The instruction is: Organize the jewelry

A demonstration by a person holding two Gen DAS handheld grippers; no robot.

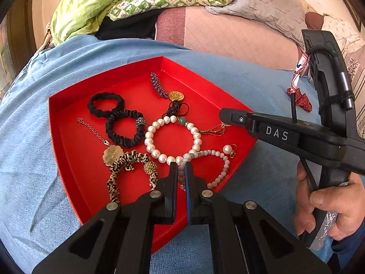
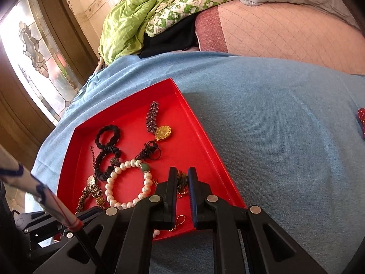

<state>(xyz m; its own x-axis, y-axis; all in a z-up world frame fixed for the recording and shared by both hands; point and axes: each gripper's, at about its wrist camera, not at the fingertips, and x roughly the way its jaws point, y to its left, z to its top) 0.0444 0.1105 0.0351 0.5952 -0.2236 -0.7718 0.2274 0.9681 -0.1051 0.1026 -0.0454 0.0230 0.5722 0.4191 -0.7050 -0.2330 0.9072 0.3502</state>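
Observation:
A red tray (image 1: 54,123) on a blue cloth holds the jewelry. My left gripper (image 1: 181,167) reaches over its near edge and is shut on a strand of the grey bead bracelet (image 1: 217,178), just below the white pearl bracelet (image 1: 149,140). My right gripper (image 2: 182,172) is at the tray's right side, shut on a small dark gold-rimmed pendant (image 2: 182,180) whose fine gold chain (image 1: 214,131) trails onto the tray floor. In the left wrist view that gripper (image 1: 224,117) comes in from the right, held by a hand (image 1: 328,207).
Also in the tray are two black scrunchies (image 1: 106,105), a leopard scrunchie (image 1: 118,173), a gold medallion (image 1: 176,96), a purple beaded piece (image 1: 157,84) and a pearl earring (image 1: 228,149). A red dotted bow (image 1: 304,101) lies on the cloth (image 1: 251,80). A green quilt (image 1: 91,2) is piled behind.

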